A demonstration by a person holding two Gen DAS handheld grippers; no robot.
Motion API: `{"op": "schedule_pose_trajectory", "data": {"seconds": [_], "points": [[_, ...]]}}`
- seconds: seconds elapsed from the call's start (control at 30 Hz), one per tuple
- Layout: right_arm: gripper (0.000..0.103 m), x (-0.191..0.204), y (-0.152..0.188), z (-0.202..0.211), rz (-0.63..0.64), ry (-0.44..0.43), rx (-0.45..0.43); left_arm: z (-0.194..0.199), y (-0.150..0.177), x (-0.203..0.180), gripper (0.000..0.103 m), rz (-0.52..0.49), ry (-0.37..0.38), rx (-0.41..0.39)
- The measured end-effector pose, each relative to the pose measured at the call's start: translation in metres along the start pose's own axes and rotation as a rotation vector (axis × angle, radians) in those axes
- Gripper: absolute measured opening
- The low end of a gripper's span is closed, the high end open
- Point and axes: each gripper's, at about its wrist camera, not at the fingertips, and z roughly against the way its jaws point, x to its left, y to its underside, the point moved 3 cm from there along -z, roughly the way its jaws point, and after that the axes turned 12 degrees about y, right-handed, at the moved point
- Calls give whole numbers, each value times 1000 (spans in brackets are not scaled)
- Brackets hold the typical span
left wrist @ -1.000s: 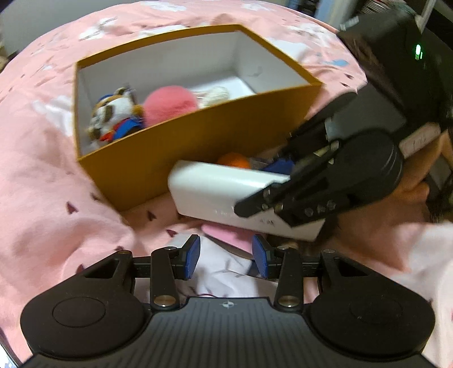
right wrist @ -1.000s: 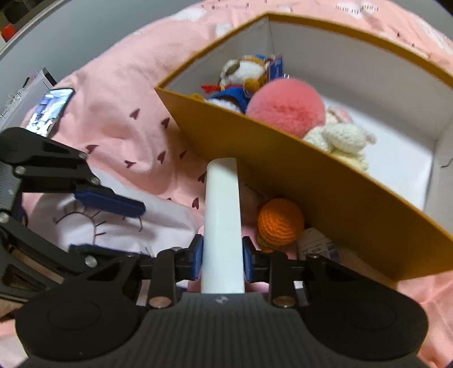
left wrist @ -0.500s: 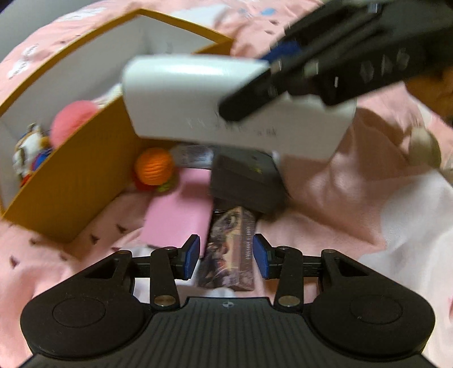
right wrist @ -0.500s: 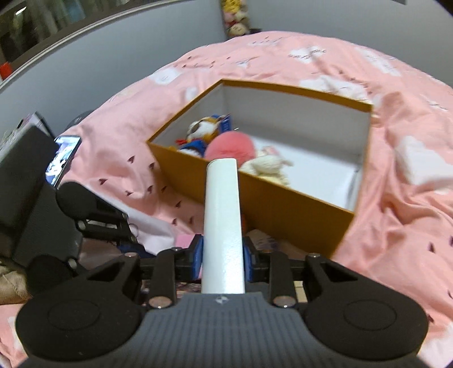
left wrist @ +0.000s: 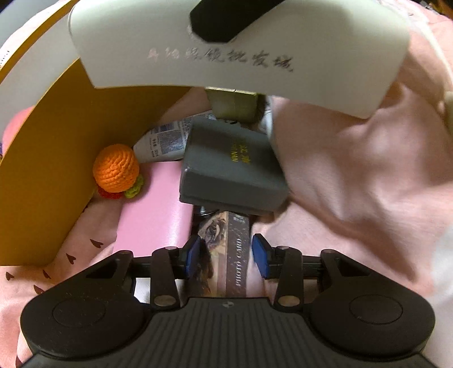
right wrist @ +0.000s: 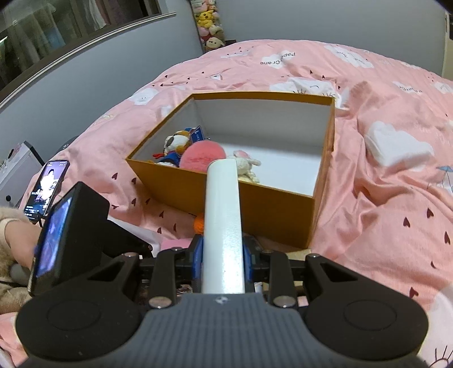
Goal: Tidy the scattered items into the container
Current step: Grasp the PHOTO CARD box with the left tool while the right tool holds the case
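White case lifted toward the box, card pack lined up

My right gripper [right wrist: 222, 261] pinches the white case [right wrist: 222, 226], short of the orange box [right wrist: 226, 195]; my left gripper [left wrist: 226, 256] is closing around the photo card pack [left wrist: 223, 254] on the bedspread; next I carry over the rim, release

A bed [right wrist: 382, 198] under a pink duvet printed with white clouds and small dark hearts fills the room. Grey walls [right wrist: 311, 19] rise behind it, with stacked plush toys [right wrist: 209, 25] in the far corner.
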Motion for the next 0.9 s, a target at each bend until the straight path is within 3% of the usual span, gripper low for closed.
{"op": "schedule_pose_trajectory", "data": {"seconds": [0.23,0.47,0.9], "points": [[31,-9,3,6,-24,0,-12,14,12,2,35,-16,-27,-2],[31,-10,4,2,-50,-4,-9,5,0,-1,32,-43,-74,-4],[31,-24,-9,20,-106,-26,-47,67,18,32,27,181,71,-224]]}}
